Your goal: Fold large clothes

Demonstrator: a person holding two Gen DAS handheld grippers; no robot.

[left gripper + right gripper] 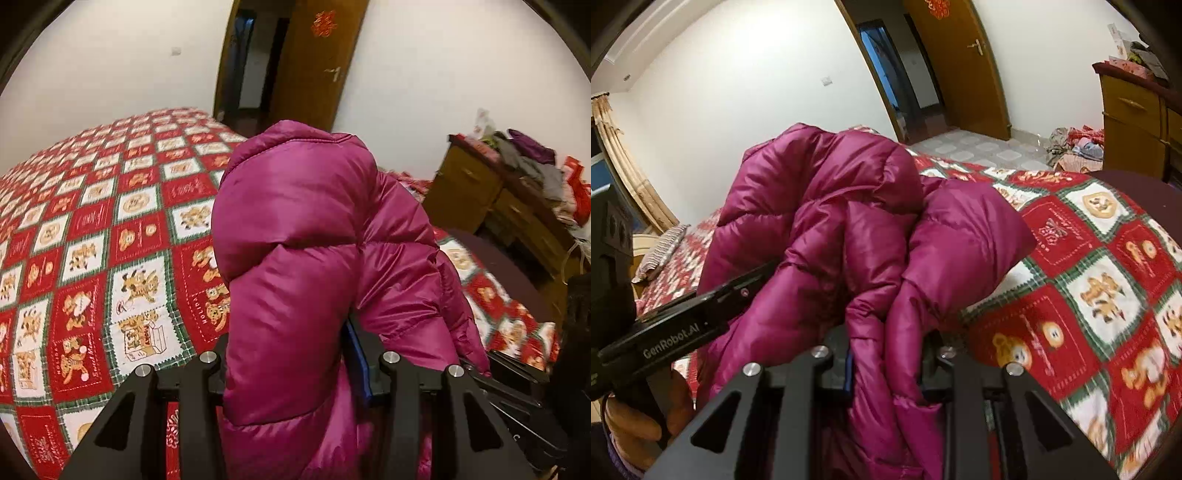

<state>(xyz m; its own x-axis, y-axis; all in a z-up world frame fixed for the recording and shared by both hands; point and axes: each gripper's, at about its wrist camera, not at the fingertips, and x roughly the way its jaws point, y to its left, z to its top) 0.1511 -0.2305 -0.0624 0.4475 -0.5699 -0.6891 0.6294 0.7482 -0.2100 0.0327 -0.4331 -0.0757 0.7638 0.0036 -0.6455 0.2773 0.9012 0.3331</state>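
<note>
**Puffer jacket held up between both grippers**

While the magenta quilted puffer jacket (295, 236) bulged up ahead of it, the left gripper (291, 369) was clamped on a thick fold, its fingertips buried in fabric. The right gripper (886, 354) likewise pinched a bunched fold of the jacket, fingertips hidden. Beyond and below both lay the red-and-white patchwork bear-print bedspread (110, 258). The jacket's lower part ran out of frame, so its full shape stayed unclear.
</note>
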